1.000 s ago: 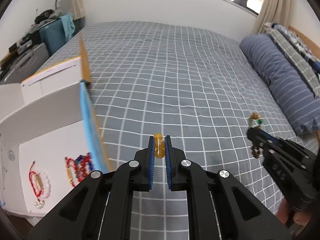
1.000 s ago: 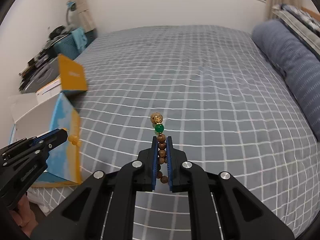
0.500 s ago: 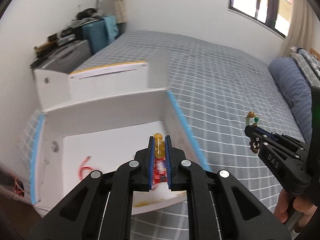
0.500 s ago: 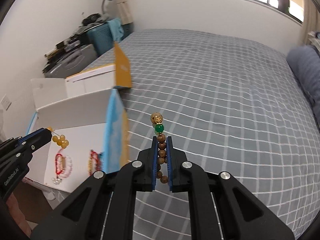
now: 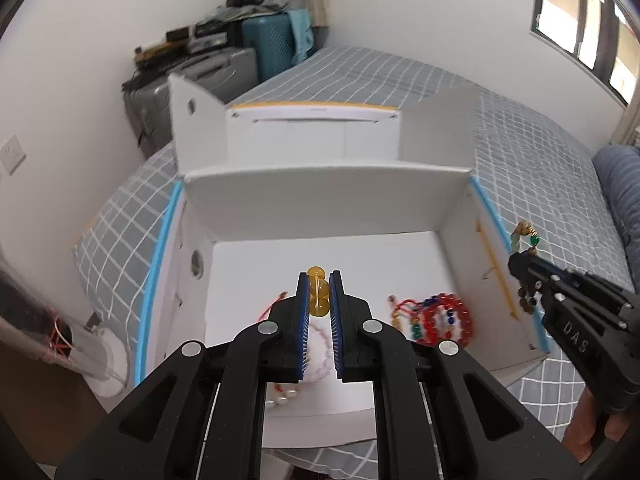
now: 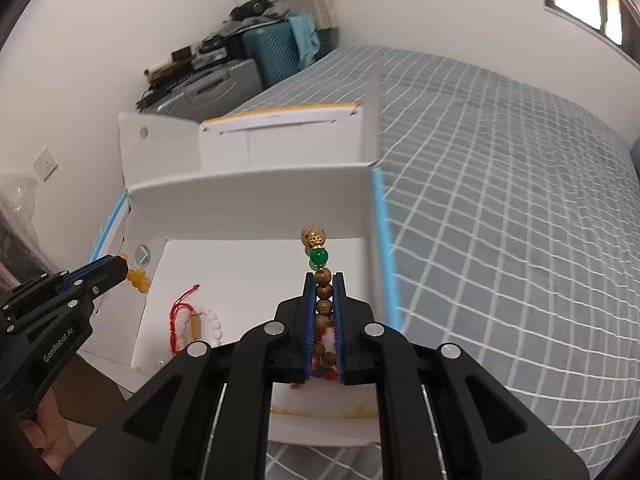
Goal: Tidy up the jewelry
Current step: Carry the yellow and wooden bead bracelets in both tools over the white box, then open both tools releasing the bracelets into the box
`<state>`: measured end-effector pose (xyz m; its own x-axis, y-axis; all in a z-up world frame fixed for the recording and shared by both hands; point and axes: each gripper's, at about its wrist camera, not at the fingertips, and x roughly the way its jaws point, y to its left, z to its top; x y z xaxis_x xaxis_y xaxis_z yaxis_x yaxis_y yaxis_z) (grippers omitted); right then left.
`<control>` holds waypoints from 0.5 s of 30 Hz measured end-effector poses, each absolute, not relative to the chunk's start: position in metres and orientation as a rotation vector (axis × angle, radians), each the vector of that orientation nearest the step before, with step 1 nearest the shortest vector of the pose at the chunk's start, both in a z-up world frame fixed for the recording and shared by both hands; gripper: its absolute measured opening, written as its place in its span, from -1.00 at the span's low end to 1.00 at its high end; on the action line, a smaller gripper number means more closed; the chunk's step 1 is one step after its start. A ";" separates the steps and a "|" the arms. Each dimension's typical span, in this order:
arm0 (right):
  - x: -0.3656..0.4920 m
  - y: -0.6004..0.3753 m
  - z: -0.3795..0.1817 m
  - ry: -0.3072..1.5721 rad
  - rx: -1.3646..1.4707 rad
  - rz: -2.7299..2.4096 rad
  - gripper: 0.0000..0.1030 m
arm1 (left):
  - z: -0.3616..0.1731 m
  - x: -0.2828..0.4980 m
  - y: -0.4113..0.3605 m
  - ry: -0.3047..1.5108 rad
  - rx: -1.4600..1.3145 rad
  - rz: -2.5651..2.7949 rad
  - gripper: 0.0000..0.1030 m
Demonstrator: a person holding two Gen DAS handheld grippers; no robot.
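The left gripper point(image 5: 319, 300) is clamped on amber beads point(image 5: 318, 294) at frame centre, above the white box point(image 5: 320, 200). The right gripper point(image 6: 324, 304) is clamped on a wooden bracelet point(image 6: 323, 292), over the box's right side.

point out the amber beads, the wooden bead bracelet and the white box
amber beads point(image 5: 319, 298), left wrist view, bead between the fingers
wooden bead bracelet point(image 6: 319, 257), right wrist view, its green bead
white box point(image 5: 320, 204), left wrist view, far inner wall

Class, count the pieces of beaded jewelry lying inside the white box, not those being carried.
2 clearly visible: a white bead bracelet with red cord at the left of the open white cardboard box, a red multicoloured bead cluster at the right. The fingers may hide others.
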<state>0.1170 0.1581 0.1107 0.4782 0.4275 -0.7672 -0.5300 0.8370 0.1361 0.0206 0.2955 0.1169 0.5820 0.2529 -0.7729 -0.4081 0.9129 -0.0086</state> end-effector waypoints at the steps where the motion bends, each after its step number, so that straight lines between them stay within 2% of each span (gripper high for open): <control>1: 0.117 0.162 0.106 0.909 -0.132 0.584 -0.86 | 0.114 0.019 0.301 0.873 -0.201 0.391 -0.82; 15: 0.132 0.194 0.041 1.090 -0.180 0.545 -0.85 | 0.046 0.029 0.339 1.036 -0.251 0.410 -0.82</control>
